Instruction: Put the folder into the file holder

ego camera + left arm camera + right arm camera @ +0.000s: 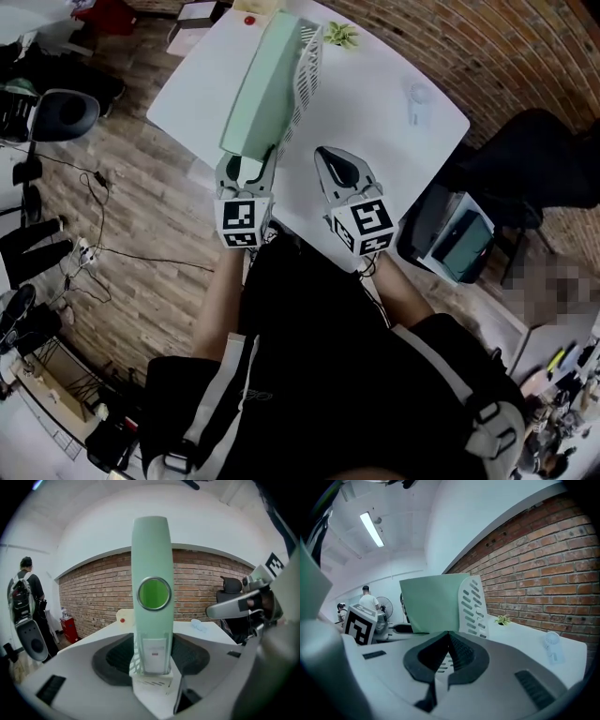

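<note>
White bench (375, 103) beside a brick wall (206, 583), its top bare to the right. At its near edge the left gripper (246, 167) gapes wide, jaws flanking the spine of the green folder (262, 89), which stands upright in the white file holder (309, 61). The right gripper (330, 157) is closed and empty, just beside it. Only the left gripper view shows the spine's ring hole, and there the folder hides most of the holder.

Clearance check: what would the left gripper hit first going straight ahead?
The green folder, spine toward the left gripper, standing in the white file holder between the open jaws; depth is hard to judge.
</note>
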Motion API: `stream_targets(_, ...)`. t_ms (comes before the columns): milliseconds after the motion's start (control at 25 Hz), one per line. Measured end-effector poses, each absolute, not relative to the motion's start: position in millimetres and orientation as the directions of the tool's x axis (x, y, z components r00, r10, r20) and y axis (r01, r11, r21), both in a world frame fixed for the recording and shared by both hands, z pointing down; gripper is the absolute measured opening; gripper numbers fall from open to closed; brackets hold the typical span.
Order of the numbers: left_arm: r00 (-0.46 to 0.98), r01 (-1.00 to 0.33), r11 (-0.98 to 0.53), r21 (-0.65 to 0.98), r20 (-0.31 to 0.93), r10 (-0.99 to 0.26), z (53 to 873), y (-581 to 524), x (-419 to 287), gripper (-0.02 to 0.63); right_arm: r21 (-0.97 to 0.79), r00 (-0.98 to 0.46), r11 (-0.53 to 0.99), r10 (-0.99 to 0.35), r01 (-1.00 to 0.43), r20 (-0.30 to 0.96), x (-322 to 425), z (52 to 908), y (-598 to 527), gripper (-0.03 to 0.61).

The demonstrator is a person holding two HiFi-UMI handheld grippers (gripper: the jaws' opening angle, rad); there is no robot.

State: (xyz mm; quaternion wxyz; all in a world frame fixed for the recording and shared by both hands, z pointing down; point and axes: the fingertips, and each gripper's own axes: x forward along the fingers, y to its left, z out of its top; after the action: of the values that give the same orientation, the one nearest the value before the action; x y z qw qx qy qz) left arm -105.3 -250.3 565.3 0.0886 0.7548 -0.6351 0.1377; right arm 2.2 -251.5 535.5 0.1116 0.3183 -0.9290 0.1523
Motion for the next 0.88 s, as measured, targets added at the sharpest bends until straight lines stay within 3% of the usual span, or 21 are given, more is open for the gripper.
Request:
stream_targets(560, 0.179, -0.983, -0.184, 0.017, 0.331, -0.927, 572.2, -168.9, -144.4, 0.219, -0.184, -0.744, 0.739, -0.563, -0.648, 0.36, -35.7, 550.7, -191.4, 0.009)
stream_targets(880, 0.22, -0.974, -0.182, 0.137, 0.362, -0.906, 580.8, -93.9, -189.8, 0.219, -0.171, -0.689, 0.691, -0.601, -0.703, 0.405, -71.5, 559.3, -126.3, 0.009)
